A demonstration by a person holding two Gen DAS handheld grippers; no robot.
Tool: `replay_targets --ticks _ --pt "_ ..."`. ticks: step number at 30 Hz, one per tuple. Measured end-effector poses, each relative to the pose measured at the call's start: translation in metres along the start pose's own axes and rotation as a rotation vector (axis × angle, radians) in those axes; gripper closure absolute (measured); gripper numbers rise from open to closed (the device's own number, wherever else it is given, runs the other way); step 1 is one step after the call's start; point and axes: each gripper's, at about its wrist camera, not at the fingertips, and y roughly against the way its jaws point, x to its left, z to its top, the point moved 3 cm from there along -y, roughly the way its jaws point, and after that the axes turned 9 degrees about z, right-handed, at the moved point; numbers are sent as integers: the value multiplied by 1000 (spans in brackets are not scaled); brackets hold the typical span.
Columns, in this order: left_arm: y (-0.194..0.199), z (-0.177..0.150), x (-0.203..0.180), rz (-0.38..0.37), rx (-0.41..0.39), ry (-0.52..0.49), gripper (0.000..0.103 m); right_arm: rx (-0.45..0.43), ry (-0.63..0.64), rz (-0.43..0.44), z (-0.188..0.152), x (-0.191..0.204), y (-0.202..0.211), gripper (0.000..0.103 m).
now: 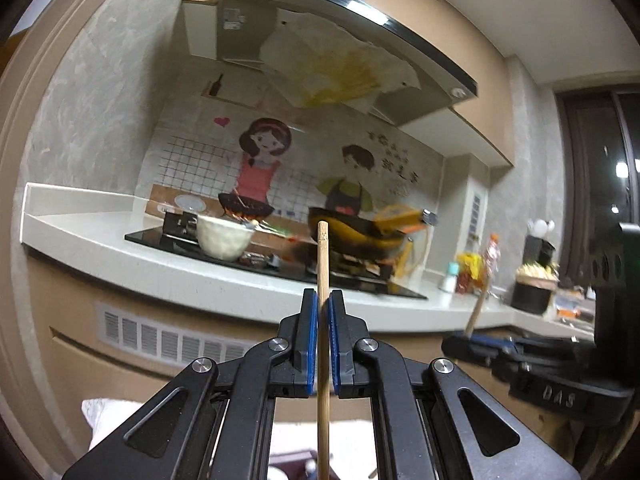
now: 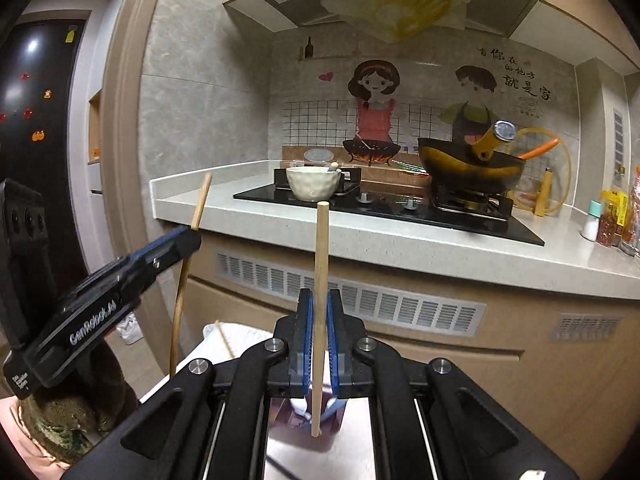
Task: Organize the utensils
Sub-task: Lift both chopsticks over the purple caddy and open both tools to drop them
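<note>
The left gripper [image 1: 323,320] is clamped on a bamboo chopstick [image 1: 322,256] that stands upright at frame centre. The right gripper [image 2: 319,320] pinches a second chopstick [image 2: 320,264], also near vertical. Directly below its lower tip, at bottom centre, sits a purple container [image 2: 296,420], probably the drop target.

Dim, warm indoor light with small bright spots on the range hood [image 1: 344,40]. The left wrist view is motion-blurred at right; fisheye bending and dark vignetting mark both frames' edges.
</note>
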Motion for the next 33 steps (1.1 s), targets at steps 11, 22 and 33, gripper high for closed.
replay_targets --ticks 11,22,33 --pt "-83 -60 35 128 37 -21 97 100 -79 46 -33 -29 -87 96" --pt "-111 -151 70 212 179 45 97 256 -131 61 -102 -43 -134 96" --pt "-86 -196 86 228 398 119 90 392 -130 58 -151 -36 -142 73"
